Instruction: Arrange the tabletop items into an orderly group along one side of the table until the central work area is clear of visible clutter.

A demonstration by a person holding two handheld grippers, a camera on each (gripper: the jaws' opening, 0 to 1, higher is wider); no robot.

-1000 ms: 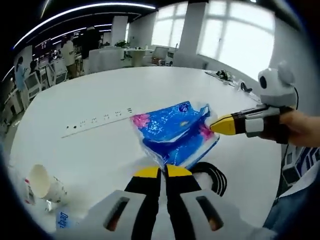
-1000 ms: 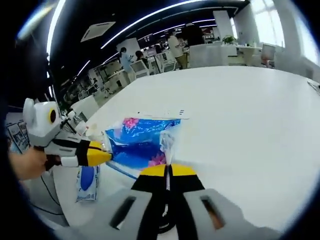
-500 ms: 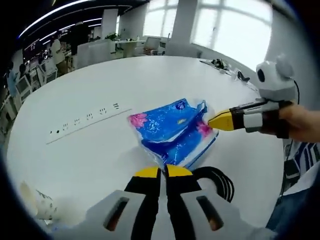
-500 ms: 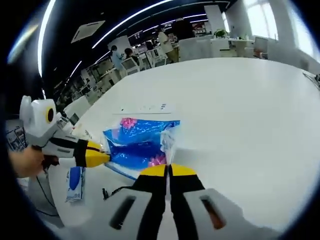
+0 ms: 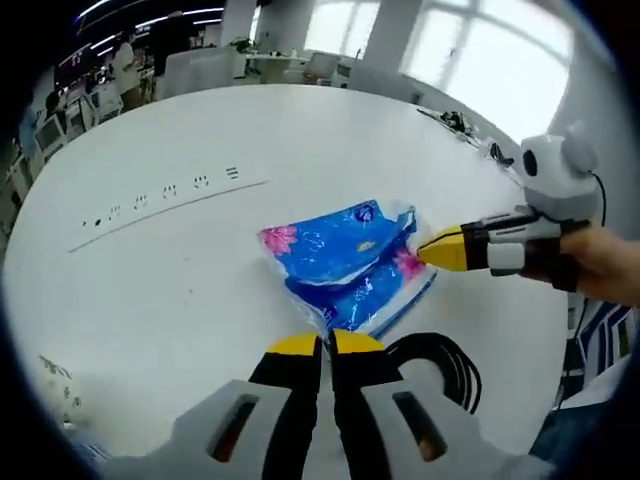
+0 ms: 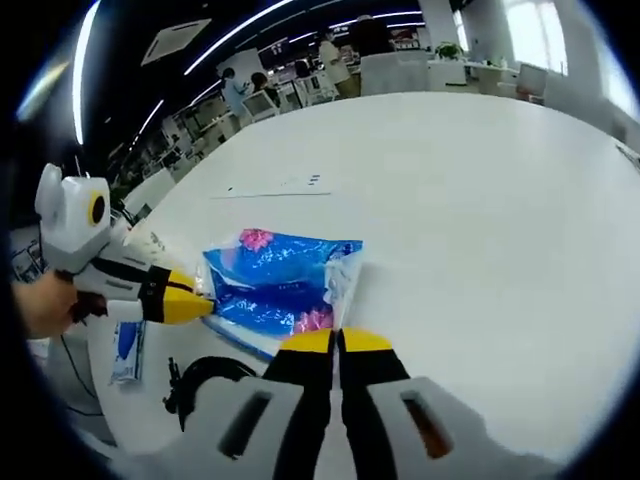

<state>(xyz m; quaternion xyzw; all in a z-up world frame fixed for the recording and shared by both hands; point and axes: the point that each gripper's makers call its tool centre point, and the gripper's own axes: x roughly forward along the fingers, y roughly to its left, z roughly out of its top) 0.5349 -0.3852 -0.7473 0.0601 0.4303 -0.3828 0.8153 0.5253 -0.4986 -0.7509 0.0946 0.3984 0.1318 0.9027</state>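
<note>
Bright windows (image 5: 470,60) beyond the table, distant desks and chairs (image 6: 420,70), people (image 6: 345,45) standing, possibly at workstations

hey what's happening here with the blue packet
A person holds a gripper in each hand, and both are shut on the blue plastic packet, one at each end. The left gripper pinches its near corner and the right gripper its far edge, over the white table. A coiled black cable lies beside it.

Both views look close down from opposite ends of blue packet (image 5: 345,262) (image 6: 275,280) on white table (image 5: 180,270) (image 6: 480,220).
</note>
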